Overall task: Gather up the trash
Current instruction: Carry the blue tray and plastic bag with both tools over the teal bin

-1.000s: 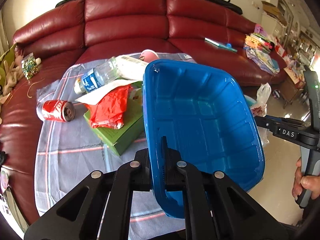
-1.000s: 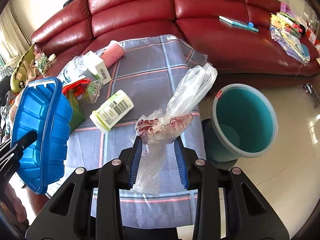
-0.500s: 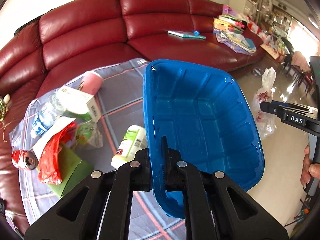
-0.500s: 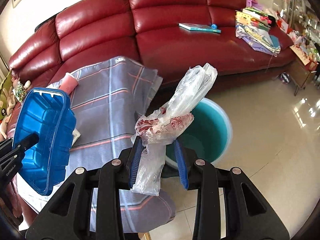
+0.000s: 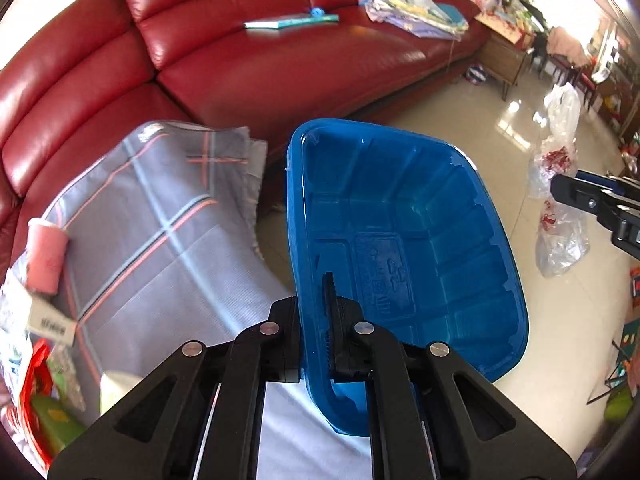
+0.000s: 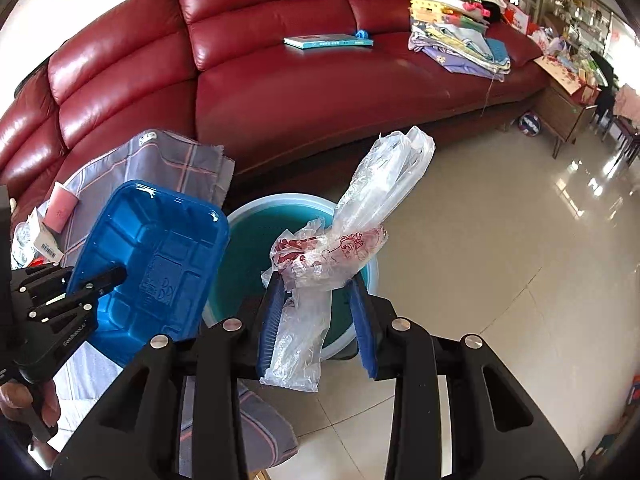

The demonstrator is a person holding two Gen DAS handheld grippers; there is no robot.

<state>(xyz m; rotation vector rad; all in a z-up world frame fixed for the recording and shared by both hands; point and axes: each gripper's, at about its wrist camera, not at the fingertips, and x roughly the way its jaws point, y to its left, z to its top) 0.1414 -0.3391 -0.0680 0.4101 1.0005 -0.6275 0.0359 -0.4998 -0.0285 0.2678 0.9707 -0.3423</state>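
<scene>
Both tongs have swung from the table to the teal bin (image 6: 256, 240), lower centre. Right tongs (image 6: 316, 308) pinch the plastic bag (image 6: 360, 216); left tongs (image 5: 316, 320) pinch the blue tray (image 5: 400, 240). Risk: clinging bag, tray striking the rim.

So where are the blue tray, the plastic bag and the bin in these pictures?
blue tray (image 5: 404, 240), left wrist view, on its inner floor.
plastic bag (image 6: 376, 196), right wrist view, on its upper clear part.
bin (image 6: 248, 264), right wrist view, on its teal inner wall.
</scene>
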